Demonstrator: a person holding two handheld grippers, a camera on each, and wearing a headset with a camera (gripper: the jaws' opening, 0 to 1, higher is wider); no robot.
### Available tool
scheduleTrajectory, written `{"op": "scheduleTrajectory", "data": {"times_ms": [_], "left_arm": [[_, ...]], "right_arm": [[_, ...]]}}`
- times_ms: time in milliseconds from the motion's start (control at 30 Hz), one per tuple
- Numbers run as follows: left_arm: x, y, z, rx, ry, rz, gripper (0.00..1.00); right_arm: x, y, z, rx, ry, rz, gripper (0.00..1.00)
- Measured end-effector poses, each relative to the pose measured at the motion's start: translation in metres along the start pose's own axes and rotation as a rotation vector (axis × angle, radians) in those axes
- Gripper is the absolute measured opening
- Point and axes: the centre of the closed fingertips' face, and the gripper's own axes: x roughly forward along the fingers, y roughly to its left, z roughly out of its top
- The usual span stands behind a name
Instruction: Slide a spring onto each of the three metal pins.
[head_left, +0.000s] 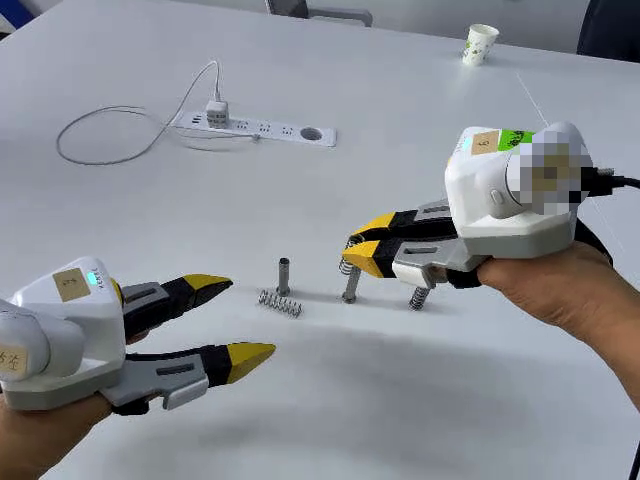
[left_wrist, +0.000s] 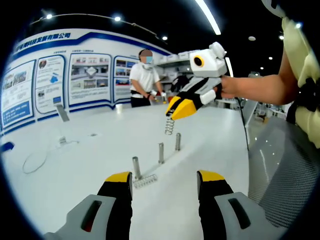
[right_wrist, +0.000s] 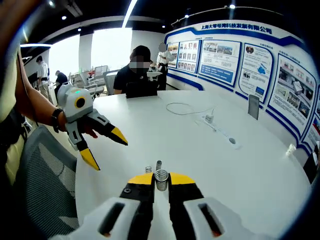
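My right gripper (head_left: 352, 252) pinches a spring (right_wrist: 160, 180) over the middle pin (head_left: 350, 286) (lining it up); left gripper (head_left: 250, 316) idles, apart.

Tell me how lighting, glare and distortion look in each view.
Head view: even light, the loose spring sharp, soft shadows on the table. Left gripper view: fisheye bends the wall panels; the ceiling strip light glares. Right gripper view: the held spring is crisp; the windows are blown out.

In the head view, the right tongs (head_left: 350, 250) hide the middle pin (head_left: 351, 289)'s top.
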Motion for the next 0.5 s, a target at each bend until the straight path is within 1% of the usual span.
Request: {"op": "scheduleTrajectory", "data": {"times_ms": [133,233,333,500], "left_arm": [[-0.001,0.002,0.0,-0.001,-0.001,0.006,0.54],[-0.001,0.002,0.0,-0.002,-0.001,0.008,0.54],[-0.001,0.003,-0.001,-0.002,0.001,0.009,0.54],[-0.001,0.003,-0.001,-0.003,0.001,0.01,0.54]], "right_arm": [[0.004,-0.01,-0.005,0.022,0.001,-0.038,0.11],[0.007,-0.02,-0.011,0.045,0.003,-0.07,0.11],[0.01,-0.025,-0.015,0.057,0.009,-0.085,0.11],[0.015,-0.029,-0.024,0.076,0.025,-0.088,0.11]]}}
